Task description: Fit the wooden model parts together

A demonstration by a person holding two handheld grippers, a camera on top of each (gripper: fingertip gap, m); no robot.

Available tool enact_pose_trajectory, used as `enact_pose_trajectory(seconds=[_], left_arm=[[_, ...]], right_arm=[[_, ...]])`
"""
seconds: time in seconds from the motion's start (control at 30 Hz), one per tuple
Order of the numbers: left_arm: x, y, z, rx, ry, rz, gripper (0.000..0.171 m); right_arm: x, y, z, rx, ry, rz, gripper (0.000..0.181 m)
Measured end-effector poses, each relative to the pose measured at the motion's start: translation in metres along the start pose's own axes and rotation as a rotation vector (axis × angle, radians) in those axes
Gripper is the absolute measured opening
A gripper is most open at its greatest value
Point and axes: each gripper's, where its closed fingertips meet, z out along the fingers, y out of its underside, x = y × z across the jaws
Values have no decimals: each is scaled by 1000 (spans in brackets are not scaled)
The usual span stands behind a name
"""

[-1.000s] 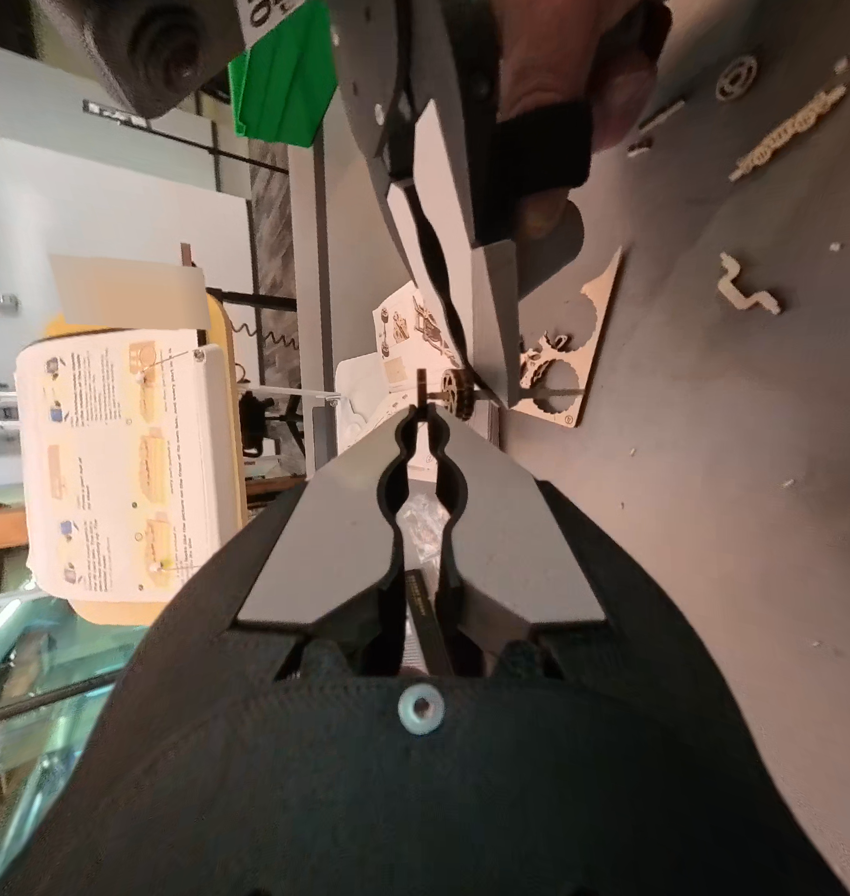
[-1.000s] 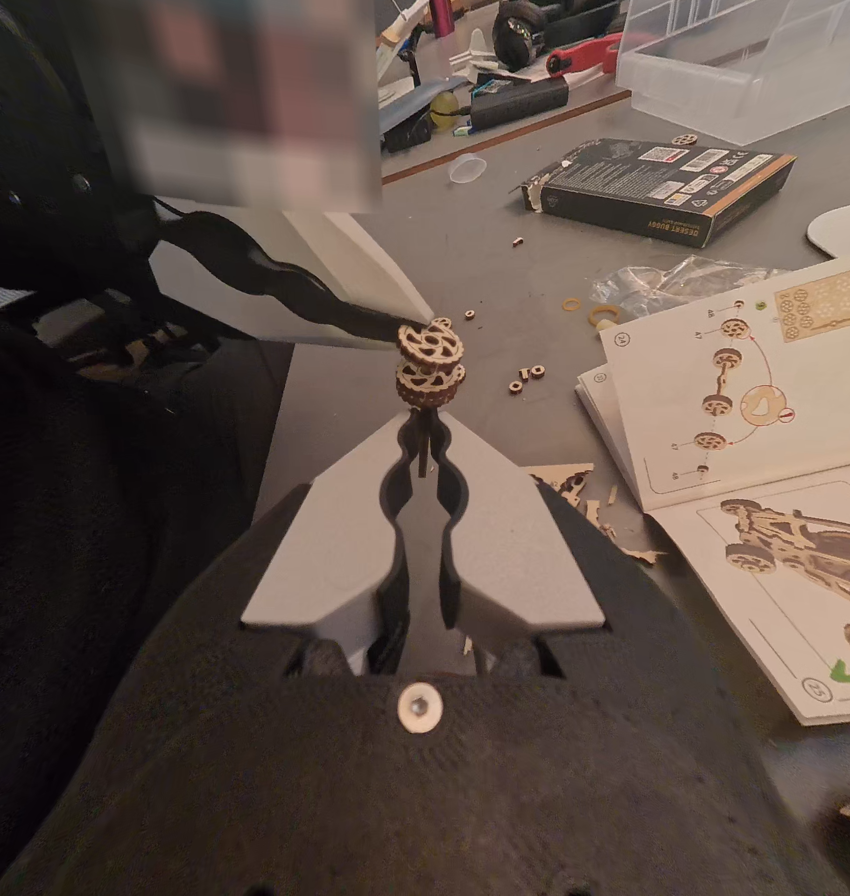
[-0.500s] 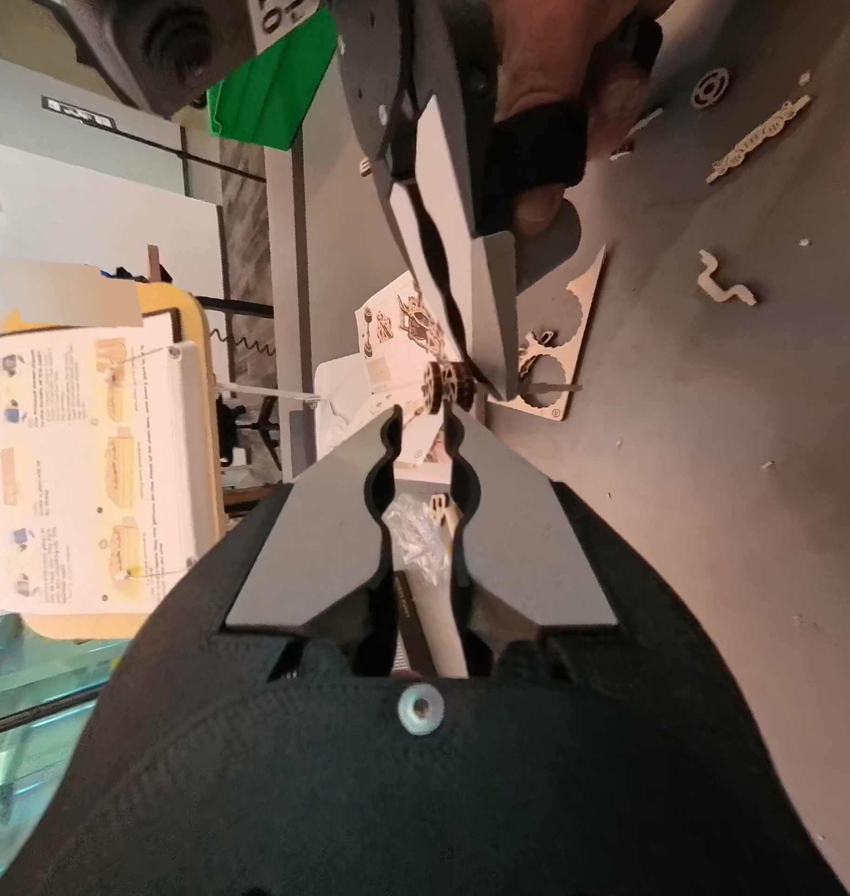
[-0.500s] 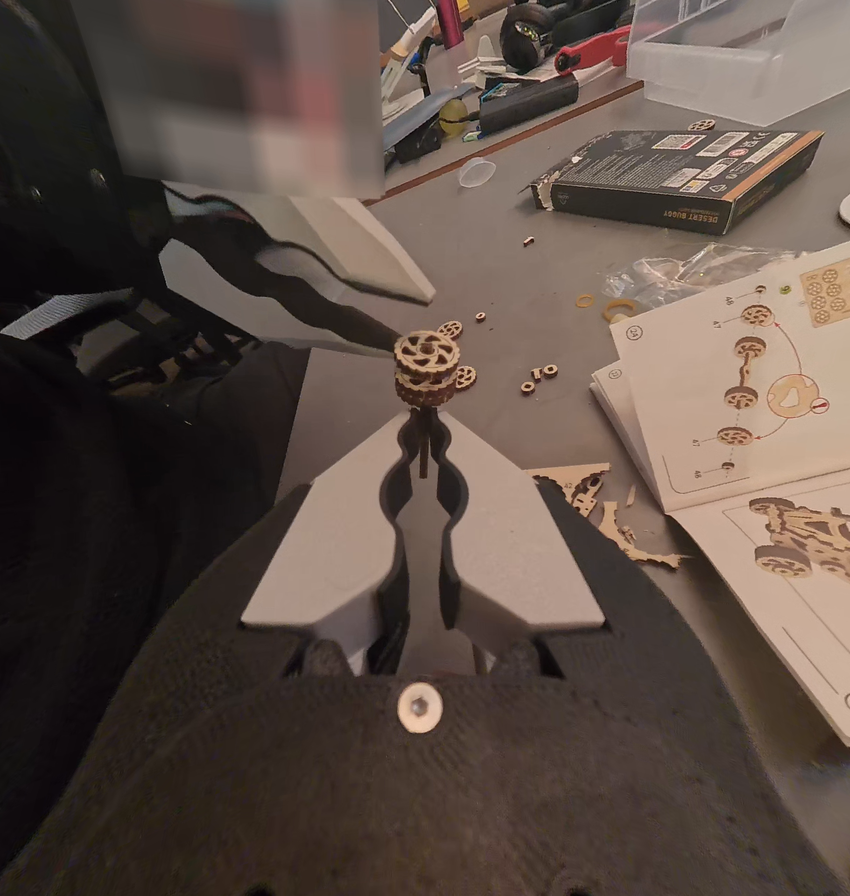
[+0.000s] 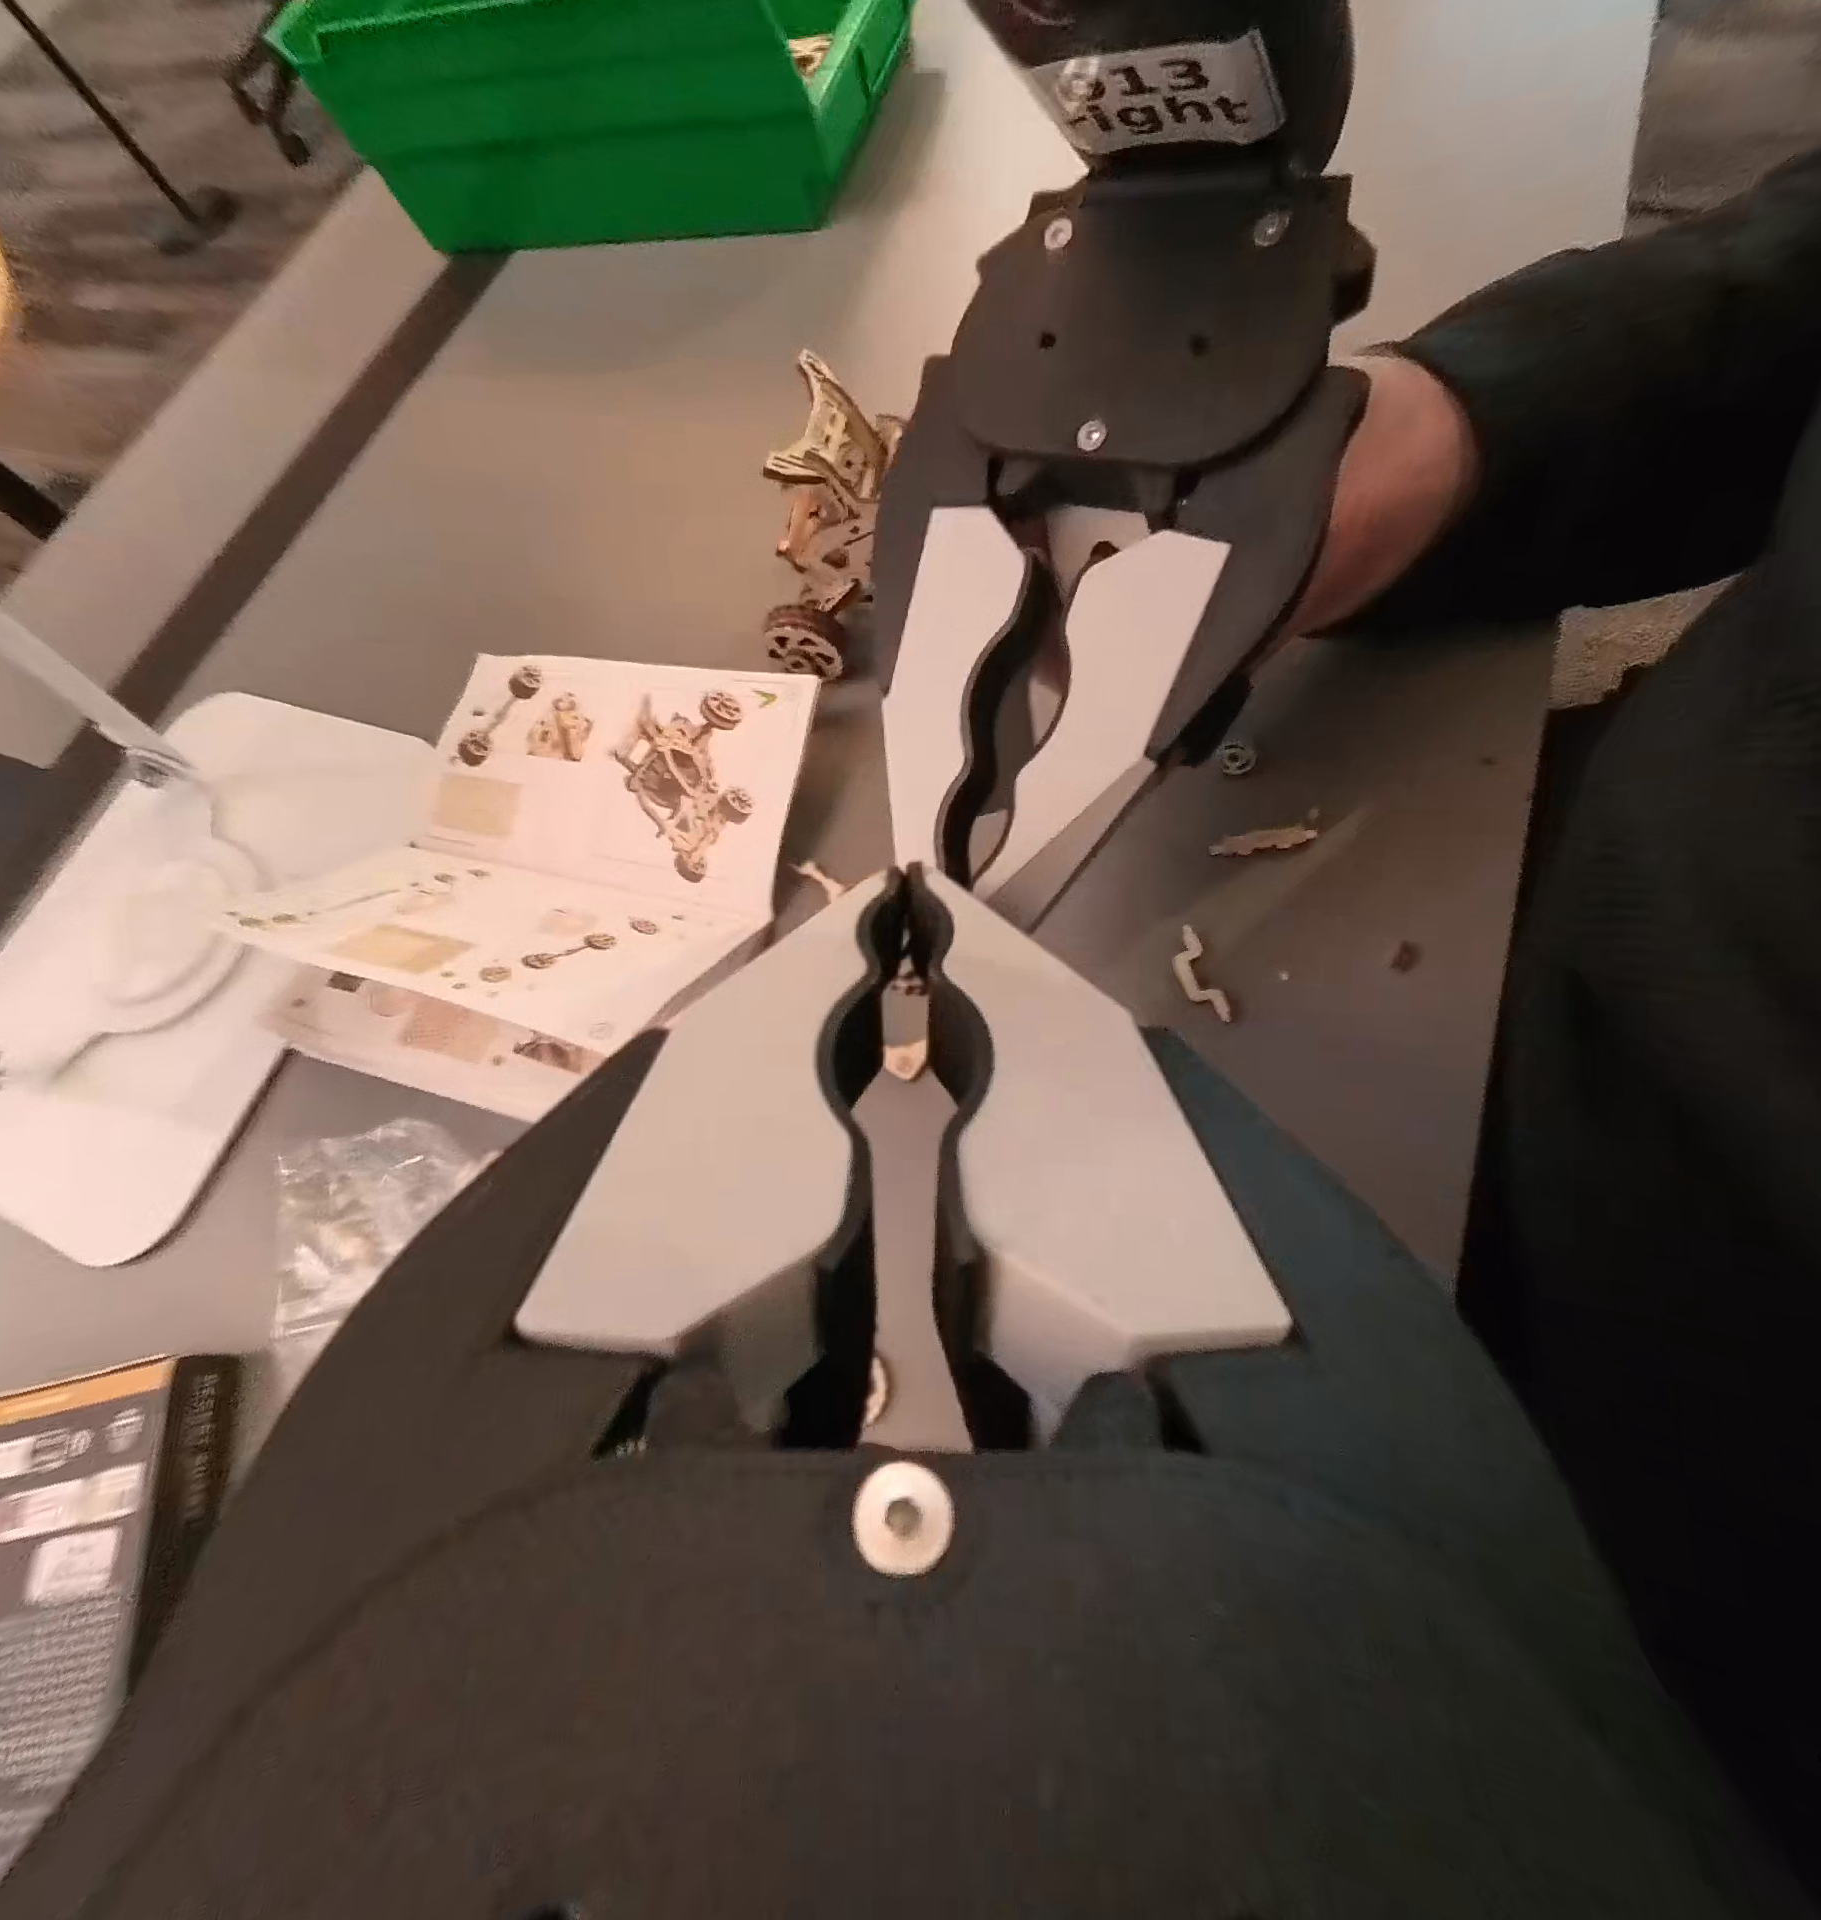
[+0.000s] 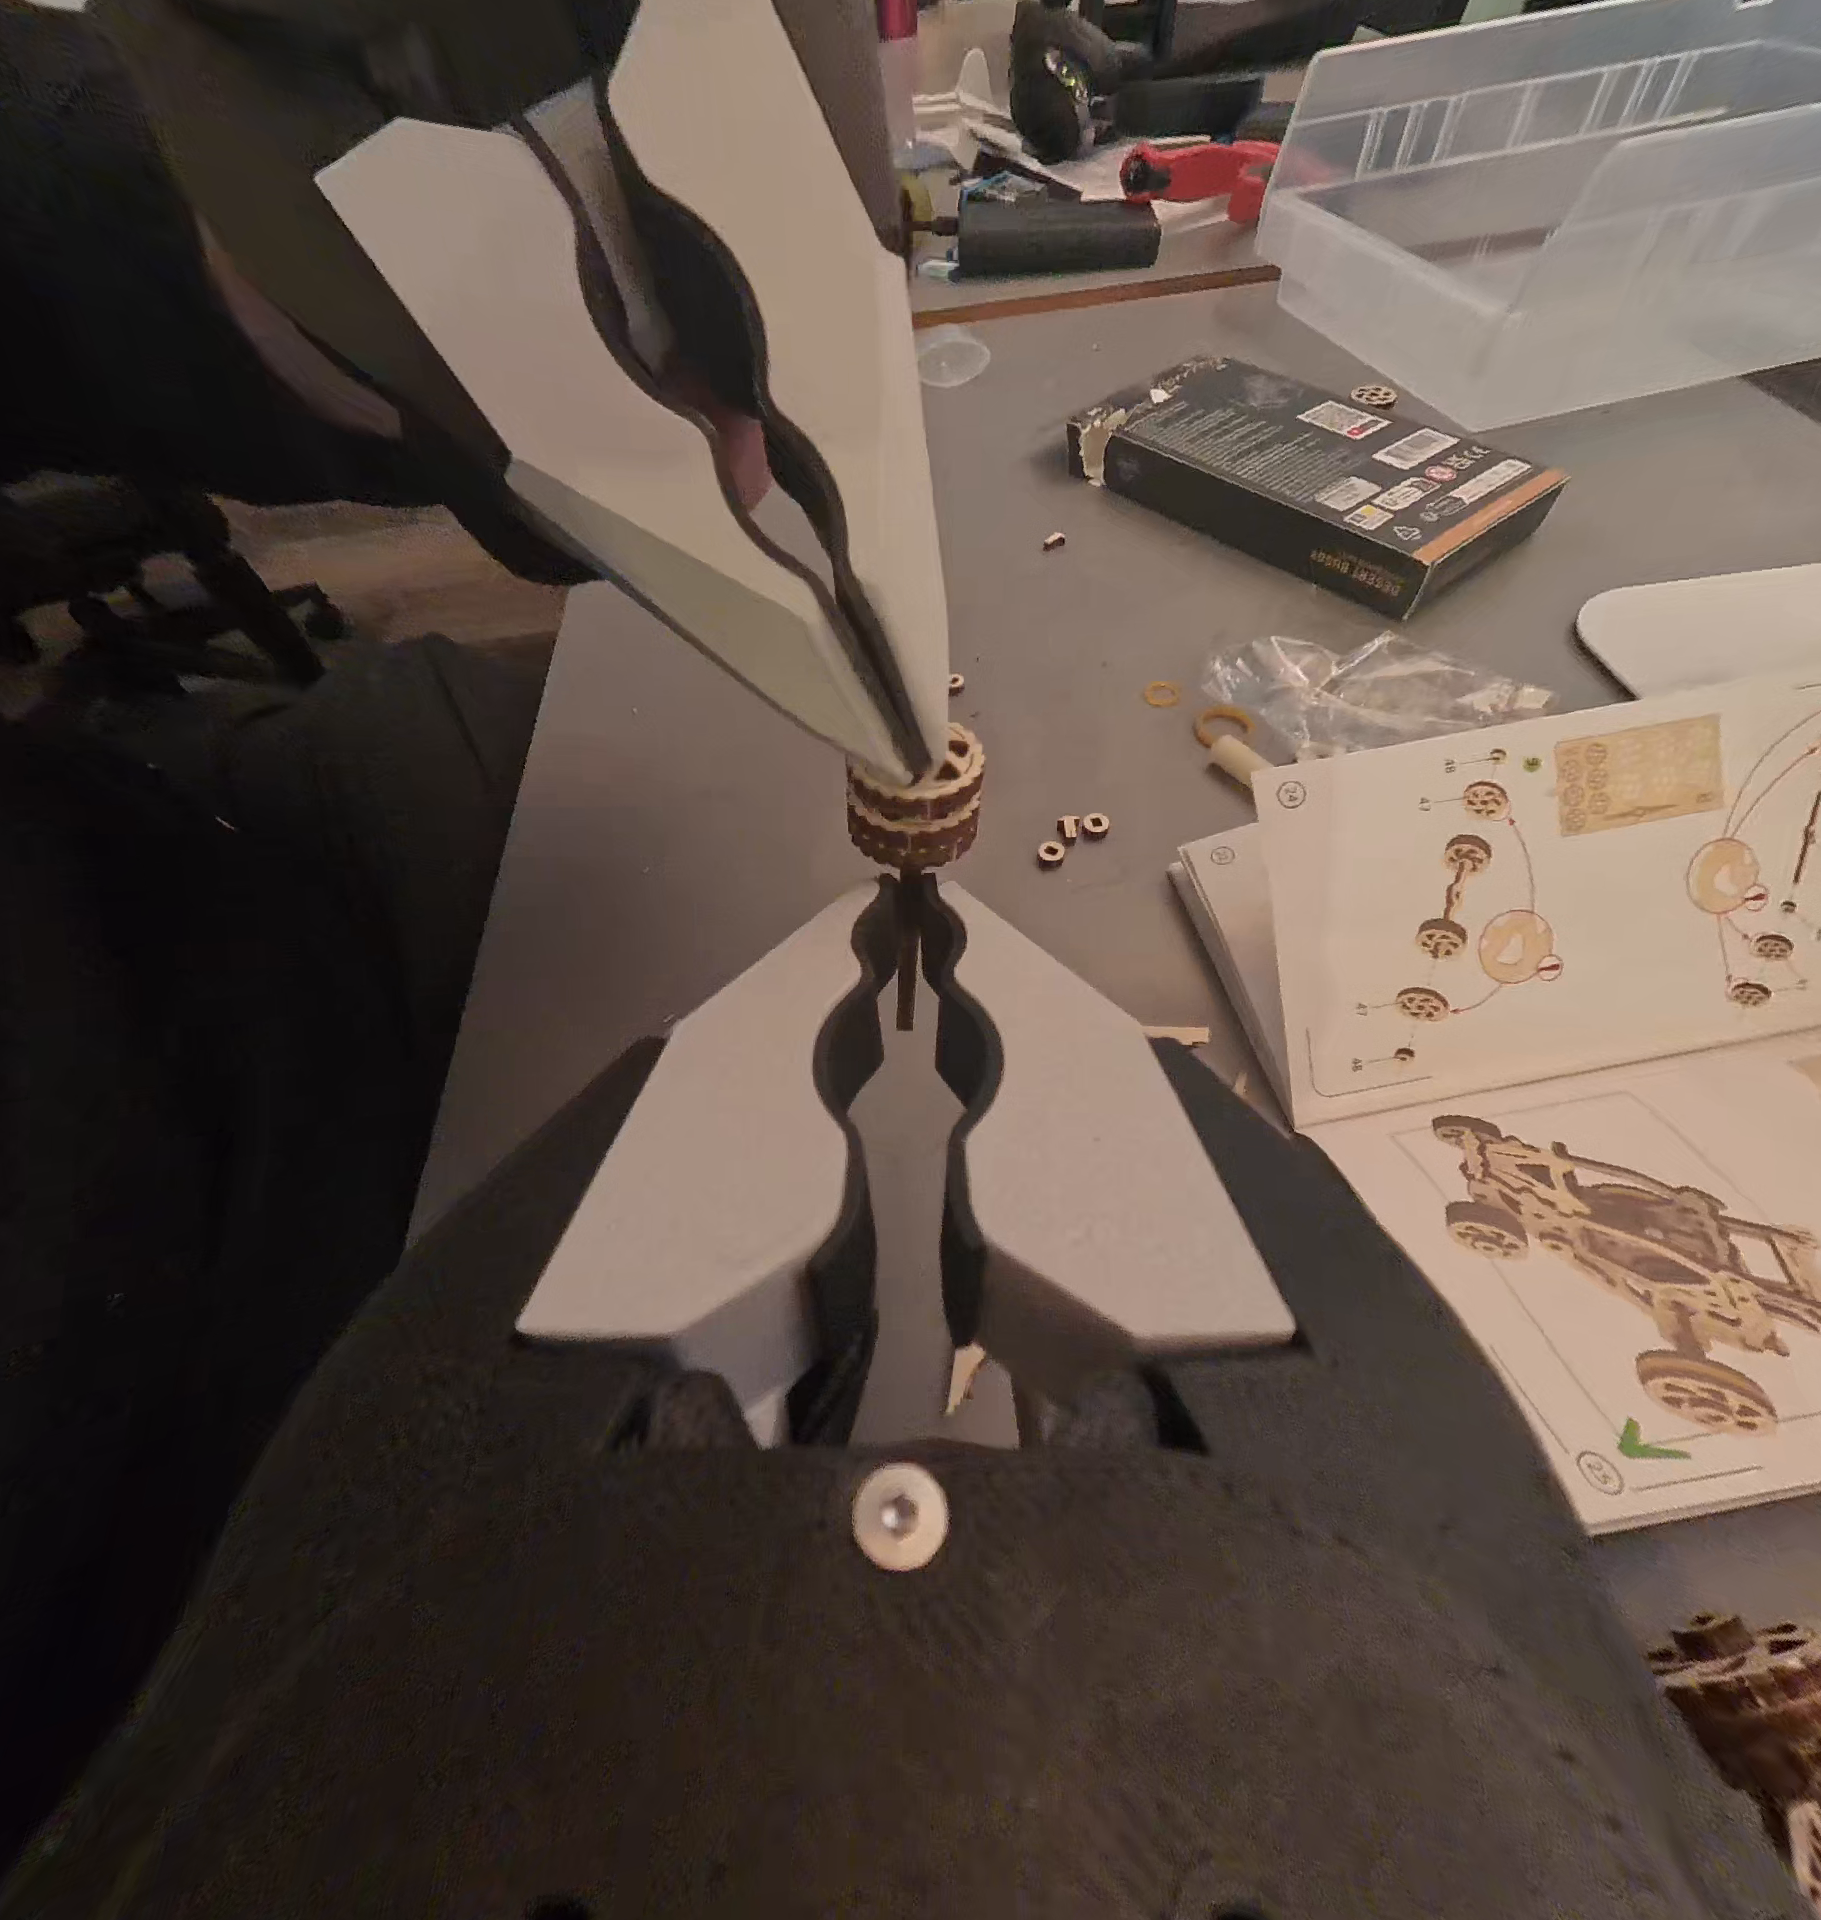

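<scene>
In the right wrist view my right gripper (image 6: 908, 899) is shut on a thin dark wooden axle (image 6: 904, 971) and holds it upright. A stacked wooden wheel (image 6: 916, 816) sits on the axle's top end. My left gripper (image 6: 911, 764) comes down from the upper left, shut and empty, with its tips touching the top of the wheel. In the left wrist view my left gripper (image 5: 906, 883) is shut and meets the right gripper (image 5: 968, 873) tip to tip. The wheel is mostly hidden behind the fingers there.
A partly built wooden buggy (image 5: 823, 520) stands behind the right gripper and shows at the bottom right (image 6: 1758, 1714). An open instruction booklet (image 6: 1508, 935), a black box (image 6: 1321, 478), a plastic bag (image 6: 1353, 686), small wooden rings (image 6: 1072, 831), a clear container (image 6: 1571, 187) and a green bin (image 5: 594, 104) are around. Less than 4 cm separates the two grippers' tips.
My left gripper, open and drawn back half a second ago, has turned, shut, and come down with its tips on top of the wheel. The right gripper still holds the axle.
</scene>
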Motion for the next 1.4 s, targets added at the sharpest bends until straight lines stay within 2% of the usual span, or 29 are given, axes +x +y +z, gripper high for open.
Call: enact_pose_trajectory(seconds=[0.1, 0.17, 0.2, 0.27, 0.4, 0.57, 0.73, 0.83, 0.97, 1.2, 1.4], left_arm=[[2, 3, 2, -3, 37, -46, 0], [0, -1, -2, 42, 41, -85, 0], [-3, -1, -3, 52, 21, -87, 10], [-6, -2, -6, 77, 0, -108, 18], [0, 2, 1, 109, 20, -147, 3], [-2, 0, -2, 189, 27, -217, 3], [-6, -7, -12, 290, 32, -288, 22], [-4, -5, -9, 270, 30, -281, 26], [0, -2, -2, 248, 19, -245, 20], [-3, -4, 0, 303, 16, -333, 20], [-2, -4, -1, 317, 39, -378, 22]], right_arm=[[-1, 4, 2, -25, 15, -31, 1], [-2, 0, 0, -8, 9, -25, 0], [-1, -1, -1, -4, 13, -27, 0], [0, -2, -2, -2, 20, -30, 0], [0, 2, 0, -28, 36, -53, 0], [0, 0, -1, -22, 44, -58, 0], [4, -4, -4, -26, 119, -132, 0], [5, -6, -5, -31, 149, -166, 0], [7, -7, -6, -57, 216, -238, 0], [11, -8, -7, -108, 318, -347, 0], [10, -9, -6, -103, 312, -353, 0]])
